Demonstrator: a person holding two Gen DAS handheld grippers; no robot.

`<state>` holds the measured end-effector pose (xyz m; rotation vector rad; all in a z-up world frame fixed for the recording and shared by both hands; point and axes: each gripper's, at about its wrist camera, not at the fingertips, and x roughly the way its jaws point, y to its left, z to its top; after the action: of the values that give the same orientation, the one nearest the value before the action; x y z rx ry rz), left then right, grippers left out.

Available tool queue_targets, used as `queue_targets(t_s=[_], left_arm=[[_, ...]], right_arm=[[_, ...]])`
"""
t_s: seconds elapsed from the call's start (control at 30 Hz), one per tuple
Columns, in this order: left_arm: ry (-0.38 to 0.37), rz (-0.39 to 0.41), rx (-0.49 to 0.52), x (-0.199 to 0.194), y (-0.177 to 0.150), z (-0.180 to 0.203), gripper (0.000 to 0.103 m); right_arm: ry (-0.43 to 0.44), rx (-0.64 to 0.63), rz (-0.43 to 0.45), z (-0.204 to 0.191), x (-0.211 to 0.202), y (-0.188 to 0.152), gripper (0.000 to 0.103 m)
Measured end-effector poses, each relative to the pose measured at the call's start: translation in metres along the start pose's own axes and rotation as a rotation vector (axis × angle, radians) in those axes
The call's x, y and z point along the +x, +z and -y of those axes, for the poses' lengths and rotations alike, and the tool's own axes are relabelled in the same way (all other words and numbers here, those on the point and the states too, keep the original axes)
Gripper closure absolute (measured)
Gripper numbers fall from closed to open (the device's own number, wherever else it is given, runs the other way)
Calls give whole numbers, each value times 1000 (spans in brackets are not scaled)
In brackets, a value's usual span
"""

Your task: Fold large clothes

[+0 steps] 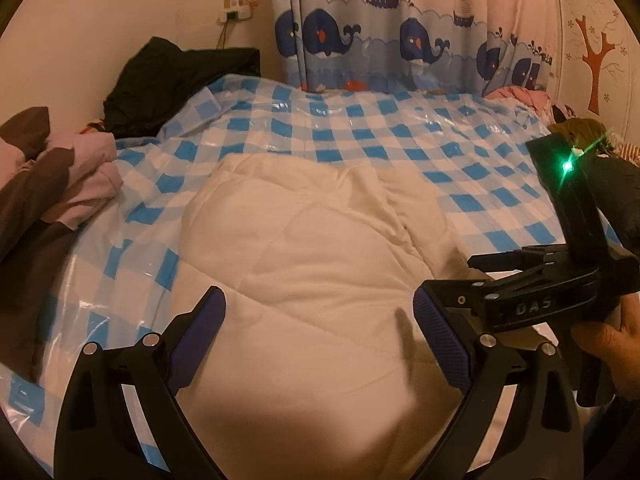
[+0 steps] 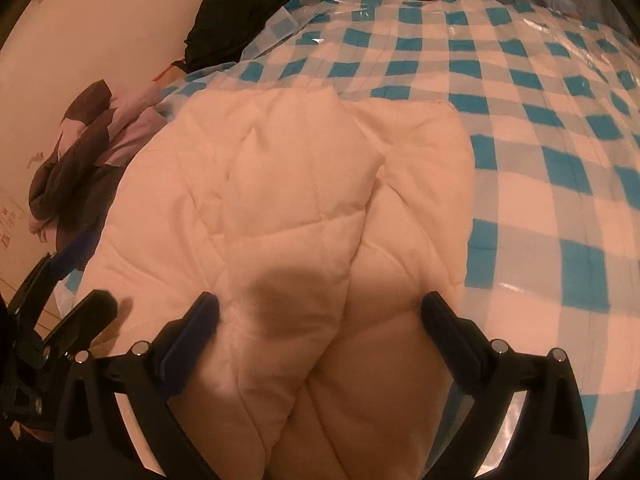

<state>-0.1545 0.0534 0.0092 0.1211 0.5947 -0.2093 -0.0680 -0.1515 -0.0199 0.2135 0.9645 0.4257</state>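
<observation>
- Here, the left hand-held gripper (image 1: 320, 336) is hovering low over the white quilted jacket (image 1: 304, 264), its blue-padded fingers (image 1: 440, 344) standing wide apart and gripping nothing.
- The right hand-held gripper (image 2: 320, 332) is likewise spread wide and empty above the same garment; in the left view it is showing at the right edge (image 1: 480, 260), close beside the left one.
- The quilted jacket (image 2: 288, 216) is lying partly folded on the bed's blue-and-white checked cover (image 1: 400, 128), one padded panel overlapping the other along a soft ridge.
- It is looking puffy, light and compressible, likely springing back after each fold, and its smooth shell may slip; pinching a stitched outer edge or hem seems safer than the bulging middle.
- The cover is shining like plastic film (image 2: 560, 160), so the garment may slide when dragged.
- Open room is lying right and beyond; to the left, a brown-and-pink clothes heap (image 1: 56, 184) and a black garment (image 1: 172, 80) are crowding the wall side, with a whale-print curtain (image 1: 400, 36) behind.
</observation>
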Motion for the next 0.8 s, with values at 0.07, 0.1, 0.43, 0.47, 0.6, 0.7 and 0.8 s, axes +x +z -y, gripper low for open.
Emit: queue_targets(t_s=[0.07,0.1,0.43,0.47,0.6,0.7,0.8], left_arm=[[16,32,13,-11,1,0,13],[31,48,22,-16,2,0,13],[95,54,59,-34,-3,-2,13],[97,42,62,-32,-3,-2,13],[94,-32,71,-21,-8,-4,13],[64,-60,58,-18,-10,-8,12],[46,-79,20,-17,-10,-16,12]], right_arm=[[20,21,6,5,0,-3,6],[27,27,8,5,0,-4,6],[-33,-11,58,-6,-30,-4,7],[-34,-29,98,-12,-42,-6,7],[-56,-85,143,-31,-59,-25,7],[-62,-77,1,-26,-20,-39,6],[-62,-81,40,-29,-43,-30,7]])
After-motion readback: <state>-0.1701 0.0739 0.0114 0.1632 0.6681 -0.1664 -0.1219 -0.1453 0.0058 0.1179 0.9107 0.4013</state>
